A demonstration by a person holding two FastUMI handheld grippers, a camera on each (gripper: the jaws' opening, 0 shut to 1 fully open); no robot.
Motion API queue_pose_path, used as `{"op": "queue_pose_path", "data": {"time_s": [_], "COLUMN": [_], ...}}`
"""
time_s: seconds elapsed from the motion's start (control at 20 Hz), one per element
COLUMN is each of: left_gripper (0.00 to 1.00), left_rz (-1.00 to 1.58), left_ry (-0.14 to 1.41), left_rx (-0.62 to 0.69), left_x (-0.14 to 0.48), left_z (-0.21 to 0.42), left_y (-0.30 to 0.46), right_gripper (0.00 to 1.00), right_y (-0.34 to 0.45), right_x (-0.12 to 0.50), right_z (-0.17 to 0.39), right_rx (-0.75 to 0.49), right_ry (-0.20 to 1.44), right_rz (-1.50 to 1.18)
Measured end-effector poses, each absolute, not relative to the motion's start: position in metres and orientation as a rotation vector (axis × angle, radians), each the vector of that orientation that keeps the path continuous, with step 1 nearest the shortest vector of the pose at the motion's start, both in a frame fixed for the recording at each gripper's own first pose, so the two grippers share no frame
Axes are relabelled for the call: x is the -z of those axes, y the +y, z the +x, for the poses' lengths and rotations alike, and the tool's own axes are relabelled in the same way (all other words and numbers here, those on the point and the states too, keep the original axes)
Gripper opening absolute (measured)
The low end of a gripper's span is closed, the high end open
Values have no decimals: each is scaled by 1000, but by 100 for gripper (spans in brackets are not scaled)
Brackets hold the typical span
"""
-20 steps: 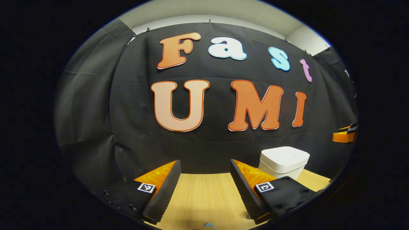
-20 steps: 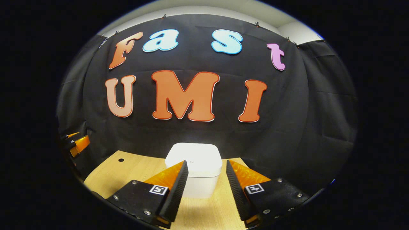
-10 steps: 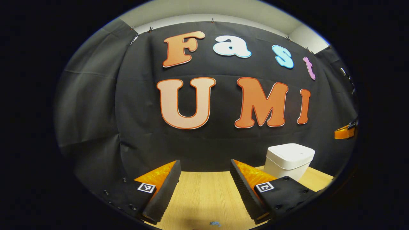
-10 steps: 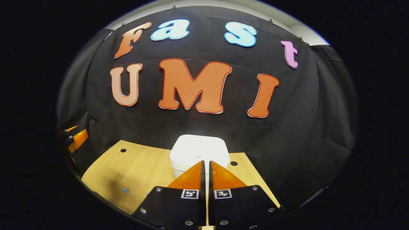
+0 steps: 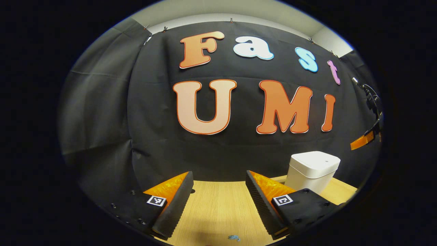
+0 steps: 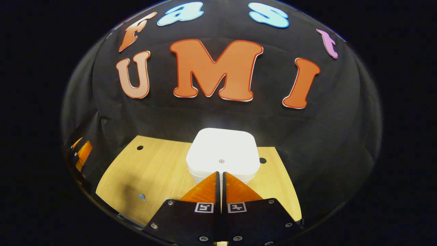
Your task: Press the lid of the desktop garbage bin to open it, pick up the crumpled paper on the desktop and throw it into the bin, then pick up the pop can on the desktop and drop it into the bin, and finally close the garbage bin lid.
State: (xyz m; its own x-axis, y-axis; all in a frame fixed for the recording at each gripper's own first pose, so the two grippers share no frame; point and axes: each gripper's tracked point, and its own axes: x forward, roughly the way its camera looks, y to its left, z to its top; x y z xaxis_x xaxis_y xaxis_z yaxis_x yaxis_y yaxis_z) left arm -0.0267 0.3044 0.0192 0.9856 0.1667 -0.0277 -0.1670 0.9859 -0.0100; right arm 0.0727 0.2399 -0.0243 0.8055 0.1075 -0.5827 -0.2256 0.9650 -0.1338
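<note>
white bin [image 6: 222,153], lid closed, on desk [image 6: 153,171]

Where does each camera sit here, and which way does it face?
Left gripper view: rides the left gripper, fingers apart, low over the table, facing the booth wall; bin off to its right.
Right gripper view: rides the right gripper, fingers together, looking down on the bin's closed lid.
Shared: bin, table, wall.
</note>
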Motion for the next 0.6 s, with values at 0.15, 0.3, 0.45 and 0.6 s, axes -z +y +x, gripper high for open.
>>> {"op": "queue_pose_path", "data": {"time_s": [0.15, 0.3, 0.45, 0.6], "left_gripper": [100, 98, 98, 98], "left_rz": [-22, -29, -29, -29], "left_ry": [37, 45, 52, 65], "left_rx": [-177, -189, -208, -226], "left_x": [-14, -11, -8, 0], "left_z": [-27, -28, -29, -30], "left_y": [312, 320, 329, 338], "right_gripper": [0, 0, 0, 1], "right_y": [243, 242, 250, 258], "right_x": [35, 43, 50, 58], "right_z": [93, 115, 135, 147], "right_rx": [-206, -205, -217, -226], "right_ry": [703, 769, 829, 859], "right_rz": [-181, -207, -194, -222]}}
